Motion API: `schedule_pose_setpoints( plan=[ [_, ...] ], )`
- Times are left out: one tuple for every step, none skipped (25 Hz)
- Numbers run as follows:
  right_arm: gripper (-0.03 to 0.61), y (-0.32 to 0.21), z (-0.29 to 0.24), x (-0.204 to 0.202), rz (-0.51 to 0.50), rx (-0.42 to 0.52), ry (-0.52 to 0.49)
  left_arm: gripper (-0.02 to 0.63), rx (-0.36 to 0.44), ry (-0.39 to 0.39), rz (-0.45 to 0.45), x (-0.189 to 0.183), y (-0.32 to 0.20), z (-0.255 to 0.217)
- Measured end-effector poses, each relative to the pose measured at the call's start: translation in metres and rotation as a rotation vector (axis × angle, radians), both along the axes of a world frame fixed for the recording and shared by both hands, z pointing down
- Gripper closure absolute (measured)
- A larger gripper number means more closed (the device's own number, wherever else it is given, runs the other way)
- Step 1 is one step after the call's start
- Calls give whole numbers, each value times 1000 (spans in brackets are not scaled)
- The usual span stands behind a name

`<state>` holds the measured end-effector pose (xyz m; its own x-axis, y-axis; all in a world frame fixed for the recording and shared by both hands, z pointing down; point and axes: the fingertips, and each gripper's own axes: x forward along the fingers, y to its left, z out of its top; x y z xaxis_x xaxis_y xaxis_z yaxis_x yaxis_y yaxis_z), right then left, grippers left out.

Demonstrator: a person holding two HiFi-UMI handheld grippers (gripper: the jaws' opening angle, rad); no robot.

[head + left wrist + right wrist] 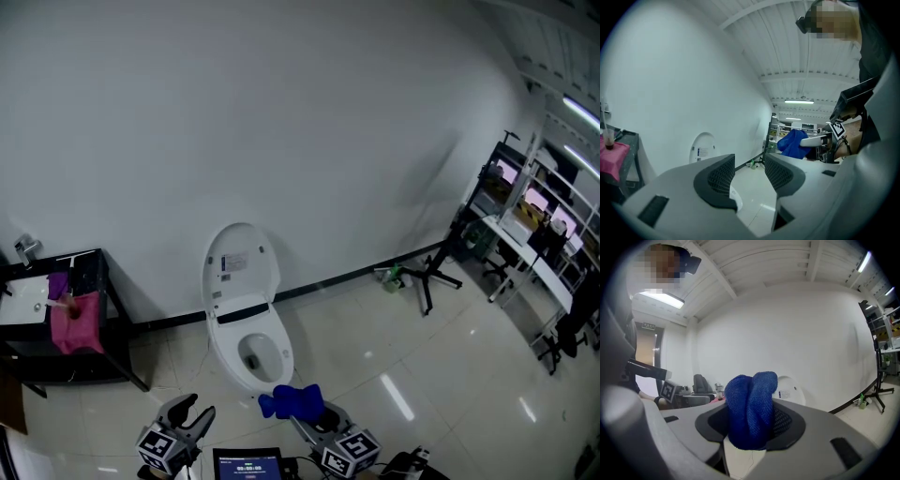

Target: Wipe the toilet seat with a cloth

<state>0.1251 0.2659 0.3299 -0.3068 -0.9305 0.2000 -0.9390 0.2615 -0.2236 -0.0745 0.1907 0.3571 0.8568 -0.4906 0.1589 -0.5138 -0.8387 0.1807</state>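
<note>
**Blue cloth pinched in the right claw, toilet open ahead**

The toilet [246,323] stands against the white wall [281,122] in the lower middle of the head view. Its lid [240,261] is tipped up against the wall and its seat [278,349] is down around the bowl. Bare tiled floor [375,347] spreads to its right and on to the lower right of the frame. To its left there is only a narrow strip of floor before a black counter [105,281].

The right claw [750,420] is closed on a bunched blue cloth [750,408], which sits at the bottom of the head view, just in front of the bowl's near rim. The left claw [749,173] stands with its jaws apart and nothing between them, low and left of the bowl.

The counter carries a white basin [21,305] with a tap [26,248], and a pink cloth [77,321] hangs over its front. At the right, near the wall's foot, a black tripod [429,277] and a green bottle [394,277] stand on the floor. Shelves [525,225] fill the far right edge.
</note>
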Motion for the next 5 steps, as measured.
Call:
schedule_pose_setpoints(
  plan=[
    [376,2,-1,2,-2,7,0,408,1,1,-3,1,2,-1],
    [376,2,-1,4,-4,16,0,408,2,2,-5,1,4,-1],
    [376,3,-2,5,-4,24,1,408,2,3,-6,2,5,-1],
    [376,2,-3,6,-5,29,3,408,2,3,-6,2,6,-1],
    [376,2,-4,7,-5,34,5,408,2,2,-6,2,7,-1]
  ],
)
